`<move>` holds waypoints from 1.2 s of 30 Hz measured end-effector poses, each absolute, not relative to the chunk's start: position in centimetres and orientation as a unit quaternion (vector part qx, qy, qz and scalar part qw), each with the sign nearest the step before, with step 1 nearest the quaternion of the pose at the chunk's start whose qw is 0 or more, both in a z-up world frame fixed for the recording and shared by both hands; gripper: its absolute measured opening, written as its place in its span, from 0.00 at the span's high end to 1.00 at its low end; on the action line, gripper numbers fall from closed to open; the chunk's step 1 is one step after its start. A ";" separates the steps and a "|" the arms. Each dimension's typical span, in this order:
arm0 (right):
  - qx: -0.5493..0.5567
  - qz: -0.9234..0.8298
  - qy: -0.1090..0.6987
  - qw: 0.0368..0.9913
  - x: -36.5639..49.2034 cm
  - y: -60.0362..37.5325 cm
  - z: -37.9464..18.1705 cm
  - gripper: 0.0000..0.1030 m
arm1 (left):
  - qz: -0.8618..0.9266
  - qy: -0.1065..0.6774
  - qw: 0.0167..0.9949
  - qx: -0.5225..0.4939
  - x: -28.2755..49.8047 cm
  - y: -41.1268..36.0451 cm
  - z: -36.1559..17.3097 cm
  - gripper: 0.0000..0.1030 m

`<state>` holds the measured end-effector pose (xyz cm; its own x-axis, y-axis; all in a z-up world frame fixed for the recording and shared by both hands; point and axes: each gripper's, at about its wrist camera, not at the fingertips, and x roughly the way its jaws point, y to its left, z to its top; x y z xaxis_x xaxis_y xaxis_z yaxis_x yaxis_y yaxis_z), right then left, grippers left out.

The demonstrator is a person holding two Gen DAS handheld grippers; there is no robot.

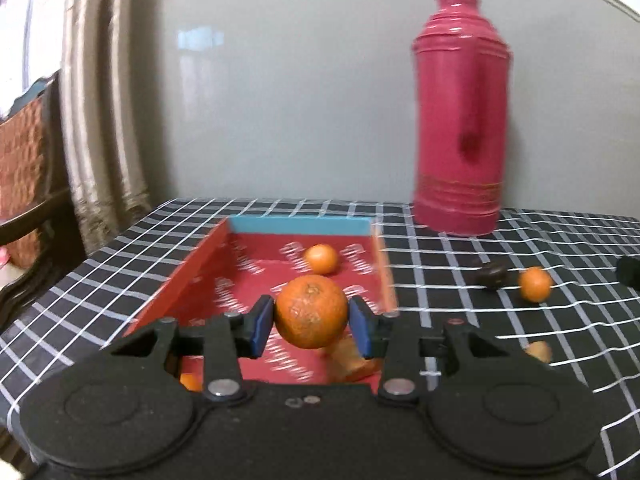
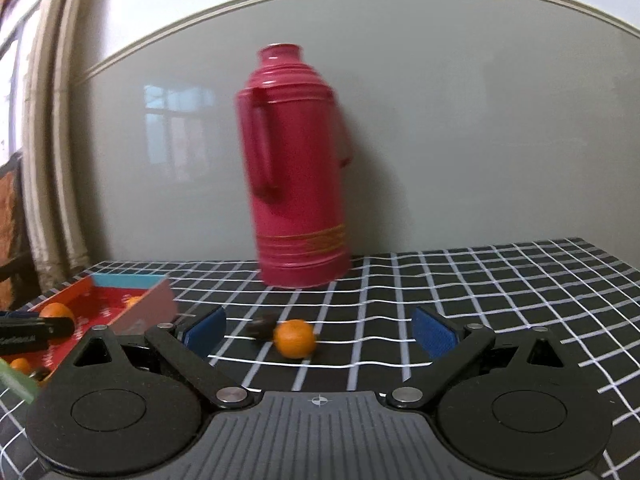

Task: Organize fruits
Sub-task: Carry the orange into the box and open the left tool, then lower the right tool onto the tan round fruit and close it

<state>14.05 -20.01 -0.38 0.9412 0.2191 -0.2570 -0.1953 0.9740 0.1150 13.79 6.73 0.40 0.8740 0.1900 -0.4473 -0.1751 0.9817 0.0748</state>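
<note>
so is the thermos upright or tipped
Upright: the thermos stands on its base on the checked cloth, neck at the top.

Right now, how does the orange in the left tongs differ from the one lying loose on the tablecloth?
The held orange is clamped in the left tongs above the red box; the loose orange lies on the checked tablecloth, ahead of the open right tongs. A small dark object sits beside the loose one. Both are round and orange.
</note>
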 end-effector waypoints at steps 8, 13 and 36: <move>0.031 0.127 0.137 0.982 13.9 -17.5 -0.6 0.04 | 0.131 0.198 0.971 0.037 12.2 8.1 0.5 0.06; 0.022 0.133 0.138 0.981 13.6 -16.8 -0.7 0.04 | 0.142 0.210 0.967 0.031 12.0 9.0 0.3 0.06; -0.034 0.164 0.152 0.974 11.3 -14.0 -1.6 0.04 | 0.131 0.183 0.974 0.024 8.5 8.6 1.0 0.06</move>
<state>11.35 -13.95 -1.59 0.8999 0.3096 -0.3072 -0.3301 0.9438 -0.0158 8.49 8.57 1.02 0.8986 0.2636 -0.3507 -0.2460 0.9646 0.0947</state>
